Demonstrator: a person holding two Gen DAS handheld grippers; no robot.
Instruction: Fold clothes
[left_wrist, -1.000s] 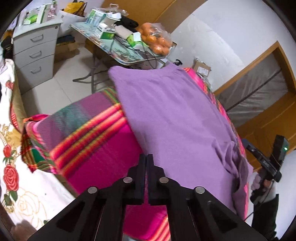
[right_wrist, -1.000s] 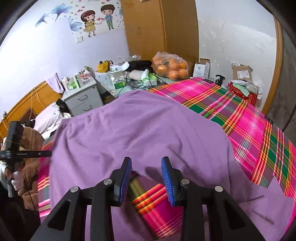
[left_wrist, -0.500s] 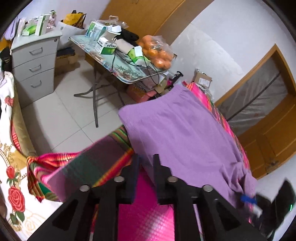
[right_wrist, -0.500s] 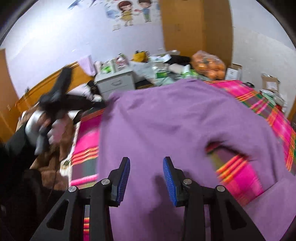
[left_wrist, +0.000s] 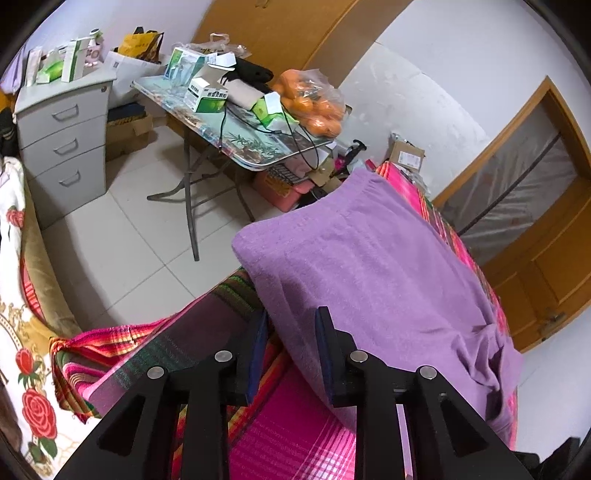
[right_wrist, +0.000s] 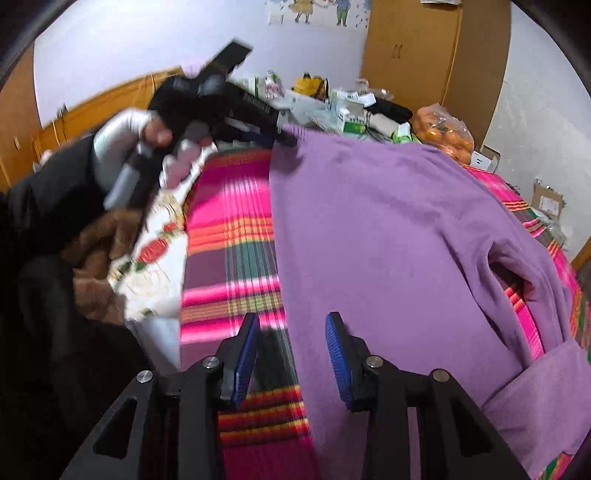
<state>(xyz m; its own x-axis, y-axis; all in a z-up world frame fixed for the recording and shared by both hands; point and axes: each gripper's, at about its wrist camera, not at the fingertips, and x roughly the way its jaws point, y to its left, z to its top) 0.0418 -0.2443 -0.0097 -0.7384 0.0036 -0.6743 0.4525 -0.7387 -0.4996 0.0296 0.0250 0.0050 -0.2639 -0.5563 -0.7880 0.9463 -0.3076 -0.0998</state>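
A purple garment (left_wrist: 373, 266) lies spread flat across a pink plaid blanket (left_wrist: 295, 435), with one sleeve bunched in folds toward the side that sits right of the left gripper (left_wrist: 291, 354). Seen from the right wrist, the same garment (right_wrist: 388, 240) fills the ground ahead and to the right of the right gripper (right_wrist: 291, 360), its sleeve folded over with a dark gap beneath it, well off to the right.

The left gripper's jaws are opening and stand at a narrow gap. The near edge of the garment runs down between its fingers, but the pads do not press on the cloth; the left finger sits over bare blanket, the right finger over purple fabric. In the right-wrist view this gripper (right_wrist: 284, 138) shows at the far corner of the garment, held by a hand (right_wrist: 159, 147) in a dark sleeve, blurred.

The right gripper's jaws are closing and still stand fairly wide apart. The long edge of the garment passes between the blue pads (right_wrist: 245, 354), with striped blanket under the left pad and purple cloth under the right; nothing is gripped.

Beyond the left gripper, past the blanket's edge, stand a folding table (left_wrist: 240, 147) carrying a bag of oranges (left_wrist: 314, 107), and a grey drawer cabinet (left_wrist: 62, 147) further left.
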